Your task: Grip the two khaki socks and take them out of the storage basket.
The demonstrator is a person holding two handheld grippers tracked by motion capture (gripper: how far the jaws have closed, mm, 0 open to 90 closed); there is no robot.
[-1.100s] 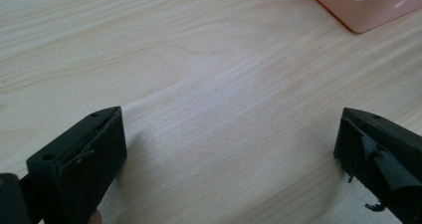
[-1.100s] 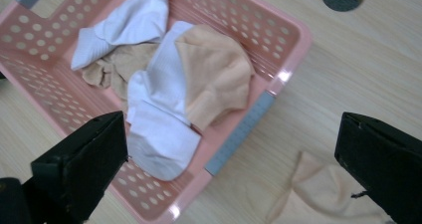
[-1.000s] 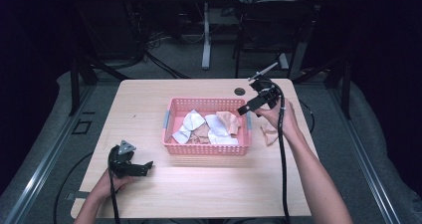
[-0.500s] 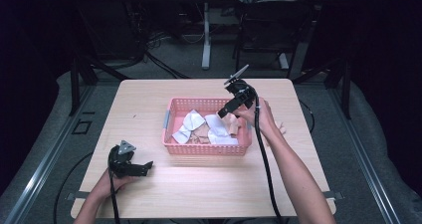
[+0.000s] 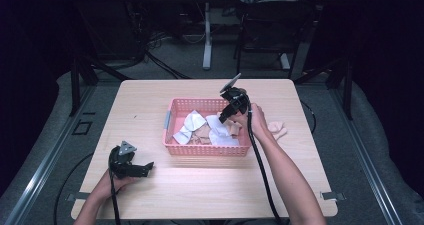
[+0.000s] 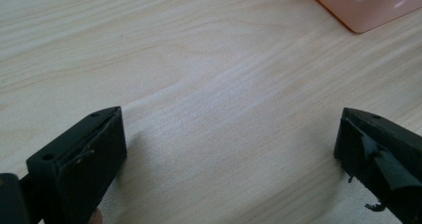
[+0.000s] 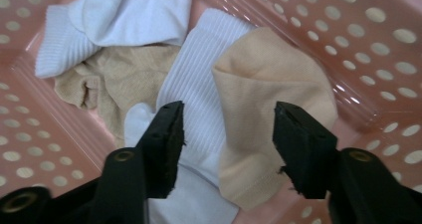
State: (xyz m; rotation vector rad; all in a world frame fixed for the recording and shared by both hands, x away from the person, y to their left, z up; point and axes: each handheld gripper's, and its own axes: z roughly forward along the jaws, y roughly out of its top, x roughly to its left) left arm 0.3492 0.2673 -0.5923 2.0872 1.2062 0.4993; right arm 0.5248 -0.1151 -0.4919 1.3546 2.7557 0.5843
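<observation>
Right claw descending on a beige sock in the basket

The beige sock (image 7: 268, 109) lies in the pink basket (image 5: 172, 107) on the white socks (image 7: 199, 69), long axis running between the jaws, cuff toward the camera. The right claw (image 7: 226, 134), half spread and just closing, straddles it without touching; the left claw (image 6: 229, 149) rests spread and empty on the bench (image 5: 150, 100).

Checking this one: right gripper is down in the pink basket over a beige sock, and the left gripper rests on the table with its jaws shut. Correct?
Not quite. The left gripper rests on the table with its jaws wide open, bare wood between them, as the left gripper view shows. The rest holds: the right gripper is in the pink basket, over a beige sock.
</observation>
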